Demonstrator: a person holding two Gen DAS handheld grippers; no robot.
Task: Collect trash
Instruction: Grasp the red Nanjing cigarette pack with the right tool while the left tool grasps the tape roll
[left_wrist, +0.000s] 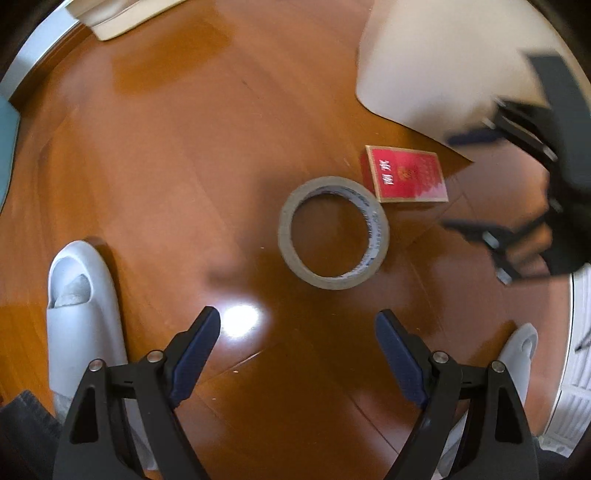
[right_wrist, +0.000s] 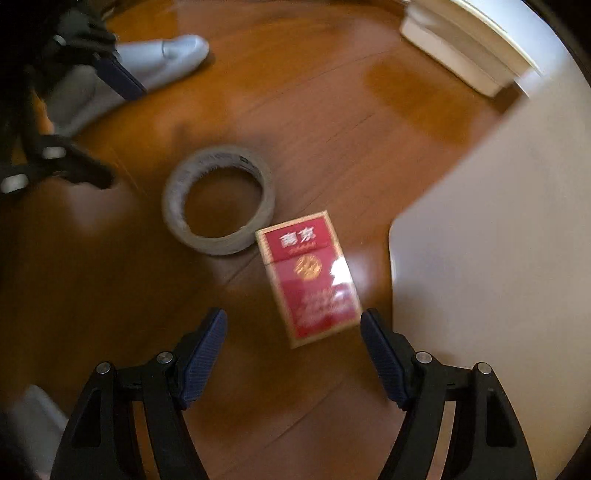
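Floor: glossy orange-brown wood planks are seen across both views, with a bright glare spot at lower centre of the left wrist view.
White surface: a large pale, flat shape is seen filling the right side of the right wrist view and the upper right of the left wrist view; what it is cannot be told.
Slippers: a pale grey slipper is seen at lower left of the left wrist view, a second one partly hidden at lower right.
Left gripper: its fingers are held wide apart at the bottom of its own view, nothing between them; the floor lies beneath.
Right gripper: its fingers are spread apart, nothing clamped; the lower end of the pack is seen between the tips, untouched. In the left wrist view it appears blurred at the right edge.
Tape roll: a grey ring is seen lying flat at centre of the left wrist view, just beside the pack.
Cigarette pack: a red, gold-edged pack is seen lying flat on the floor, lower centre of the right wrist view.
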